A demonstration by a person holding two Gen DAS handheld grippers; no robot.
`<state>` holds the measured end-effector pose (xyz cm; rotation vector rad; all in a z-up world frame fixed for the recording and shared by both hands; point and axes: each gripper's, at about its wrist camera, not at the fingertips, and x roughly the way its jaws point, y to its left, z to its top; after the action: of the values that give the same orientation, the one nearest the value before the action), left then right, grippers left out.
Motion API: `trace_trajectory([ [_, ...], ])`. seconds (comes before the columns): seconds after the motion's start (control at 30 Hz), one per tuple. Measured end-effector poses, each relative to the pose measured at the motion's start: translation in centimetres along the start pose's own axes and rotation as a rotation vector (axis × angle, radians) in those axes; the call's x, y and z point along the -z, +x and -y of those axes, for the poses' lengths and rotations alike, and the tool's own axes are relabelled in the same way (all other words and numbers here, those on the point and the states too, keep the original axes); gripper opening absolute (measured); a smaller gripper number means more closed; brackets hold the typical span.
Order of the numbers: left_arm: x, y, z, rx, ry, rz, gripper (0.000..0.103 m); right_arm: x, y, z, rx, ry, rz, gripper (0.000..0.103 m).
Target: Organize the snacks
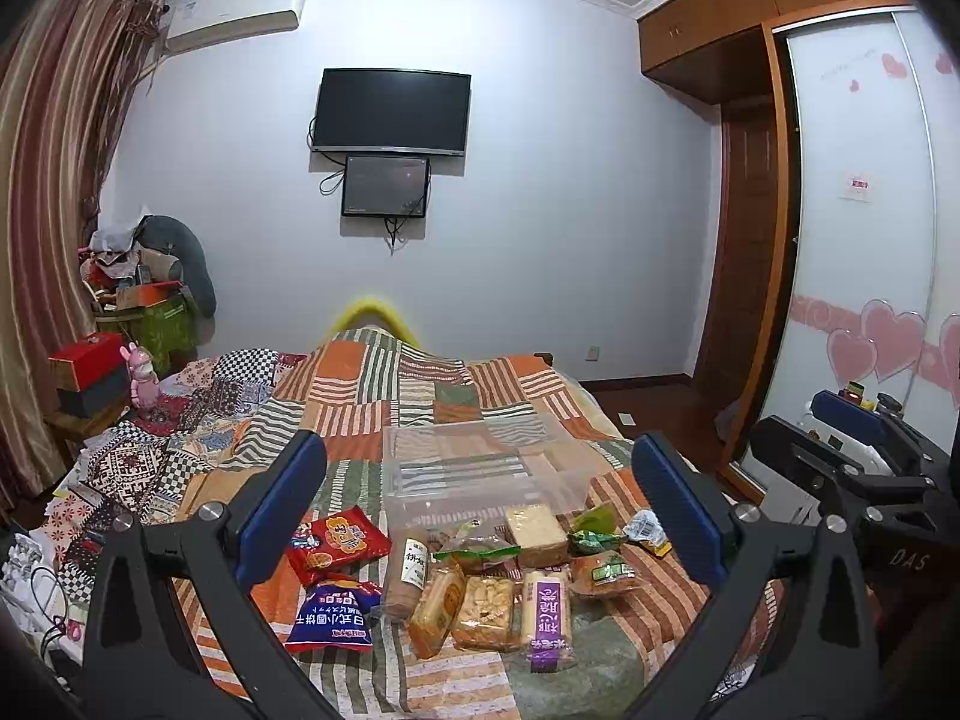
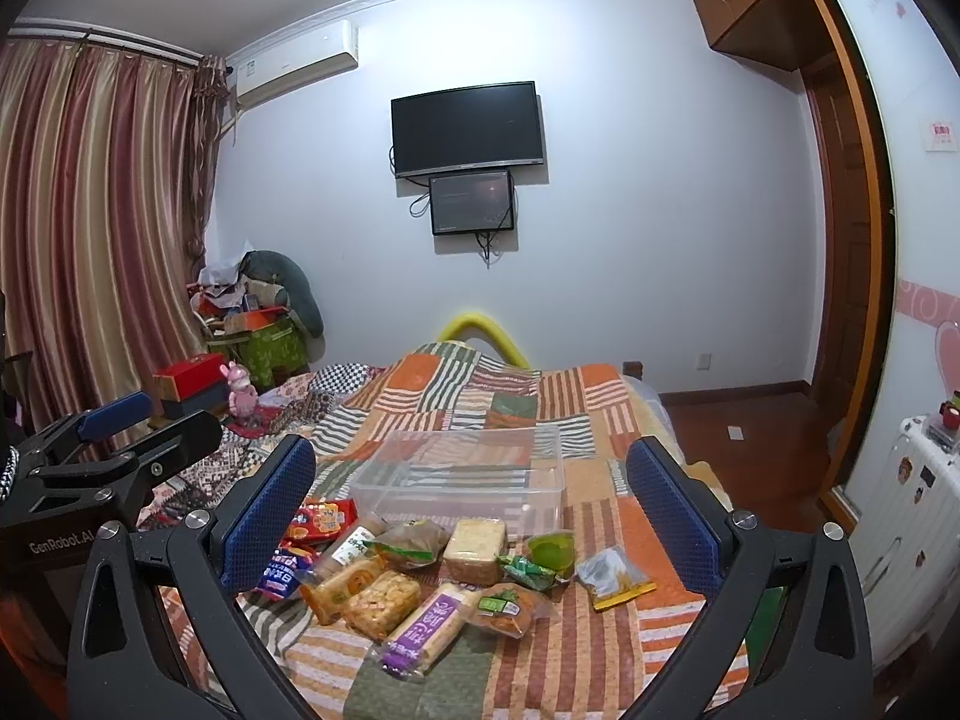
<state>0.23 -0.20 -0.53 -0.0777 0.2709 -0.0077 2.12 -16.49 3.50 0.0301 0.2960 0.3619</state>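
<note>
Several wrapped snacks lie on the striped bedspread in front of a clear plastic box, which is empty; the box also shows in the right wrist view. Among them are a red bag, a blue bag, a purple-labelled bar and a pale cake block. My left gripper is open and empty, held above the snacks. My right gripper is open and empty, also above them, with the purple bar and a yellow packet below.
The right gripper body sits at the right of the left wrist view; the left gripper body sits at the left of the right wrist view. A cluttered bedside stand with red boxes and a pink toy is at the left. A wardrobe is at the right.
</note>
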Motion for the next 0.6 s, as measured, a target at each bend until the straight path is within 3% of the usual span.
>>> trace_trajectory([
  [0.6,-0.14,-0.09,-0.30,-0.010,-0.008,0.011,0.103,-0.08,-0.05,-0.01,-0.001,-0.006,0.001,0.103],
])
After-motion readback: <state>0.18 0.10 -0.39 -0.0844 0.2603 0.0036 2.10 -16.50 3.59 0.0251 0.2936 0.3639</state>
